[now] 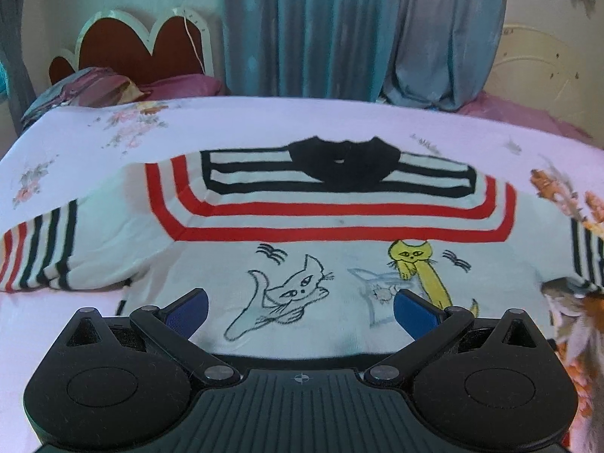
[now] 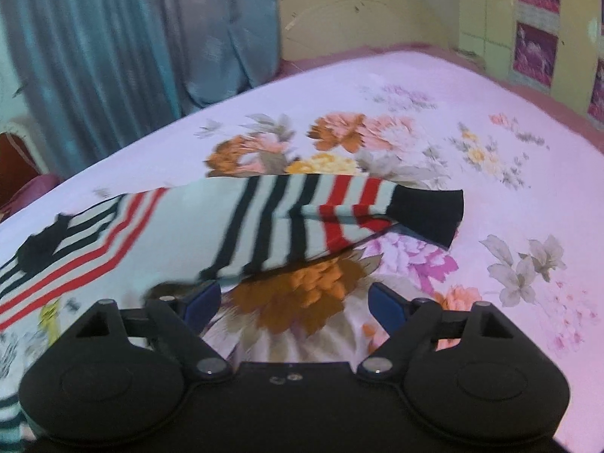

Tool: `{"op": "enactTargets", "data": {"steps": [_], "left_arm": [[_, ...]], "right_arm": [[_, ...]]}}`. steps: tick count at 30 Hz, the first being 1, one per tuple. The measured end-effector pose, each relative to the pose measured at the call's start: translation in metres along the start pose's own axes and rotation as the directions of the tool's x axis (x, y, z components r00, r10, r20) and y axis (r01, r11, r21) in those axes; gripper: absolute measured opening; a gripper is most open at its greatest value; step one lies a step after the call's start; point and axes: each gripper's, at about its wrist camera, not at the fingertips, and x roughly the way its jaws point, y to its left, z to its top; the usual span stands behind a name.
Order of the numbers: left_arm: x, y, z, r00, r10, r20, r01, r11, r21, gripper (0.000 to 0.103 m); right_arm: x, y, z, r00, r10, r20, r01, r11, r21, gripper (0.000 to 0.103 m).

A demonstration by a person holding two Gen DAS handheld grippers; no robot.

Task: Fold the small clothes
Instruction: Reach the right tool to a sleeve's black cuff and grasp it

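Observation:
A small white sweater (image 1: 264, 249) with red and black stripes, a black collar and cat drawings lies flat on the bed, its sleeves spread to both sides. My left gripper (image 1: 301, 313) hovers open over the lower front of the sweater, above the white cat drawing, with nothing between its blue pads. In the right wrist view one striped sleeve (image 2: 302, 222) with a black cuff (image 2: 434, 215) stretches to the right across the sheet. My right gripper (image 2: 294, 309) stands open just below that sleeve, over an orange flower print, and holds nothing.
The bed is covered by a pale pink floral sheet (image 2: 490, 173). Blue-grey curtains (image 1: 358, 30) hang behind it. A red headboard (image 1: 139, 49) and a pile of bedding (image 1: 90, 90) sit at the far left. A cream headboard (image 2: 358, 11) stands at the back.

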Motion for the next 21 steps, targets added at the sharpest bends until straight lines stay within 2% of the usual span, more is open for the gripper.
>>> {"op": "enactTargets", "data": {"steps": [4, 9, 13, 15, 17, 18, 19, 20, 21], "left_arm": [[0.018, -0.007, 0.006, 1.000, 0.025, -0.019, -0.025, 1.000, -0.013, 0.103], [0.026, -0.009, 0.009, 0.998, 0.056, -0.025, -0.056, 0.998, -0.018, 0.103], [0.029, -0.008, 0.011, 0.997, 0.077, -0.030, -0.077, 0.997, -0.016, 0.103], [0.031, -0.007, 0.012, 0.996, 0.082, -0.030, -0.082, 0.996, -0.017, 0.103], [0.035, -0.006, 0.013, 0.996, 0.086, -0.032, -0.086, 0.996, -0.011, 0.103], [0.036, -0.006, 0.013, 0.996, 0.087, -0.036, -0.087, 0.996, -0.009, 0.103], [0.037, -0.006, 0.013, 0.995, 0.086, -0.039, -0.087, 0.996, -0.007, 0.103], [0.039, -0.006, 0.014, 0.995, 0.086, -0.042, -0.087, 0.996, -0.007, 0.103], [0.039, -0.006, 0.014, 0.996, 0.084, -0.043, -0.084, 0.996, -0.006, 0.103]], "right_arm": [[0.033, -0.023, 0.012, 1.000, -0.013, -0.025, 0.015, 0.993, 0.118, 0.084], [0.067, -0.049, 0.025, 0.999, 0.005, -0.054, 0.009, 0.965, 0.261, 0.085], [0.085, -0.060, 0.033, 0.999, 0.000, -0.049, 0.016, 0.948, 0.319, 0.084], [0.095, -0.064, 0.036, 0.999, -0.005, -0.054, 0.022, 0.942, 0.335, 0.077], [0.101, -0.066, 0.040, 0.999, -0.009, -0.046, 0.024, 0.939, 0.342, 0.063], [0.103, -0.068, 0.042, 0.999, -0.012, -0.037, 0.024, 0.937, 0.349, 0.059], [0.104, -0.068, 0.043, 1.000, -0.014, -0.028, 0.023, 0.936, 0.352, 0.049], [0.106, -0.068, 0.044, 1.000, -0.014, -0.020, 0.020, 0.937, 0.347, 0.033], [0.108, -0.068, 0.046, 1.000, -0.012, -0.015, 0.016, 0.941, 0.339, 0.028]]}}
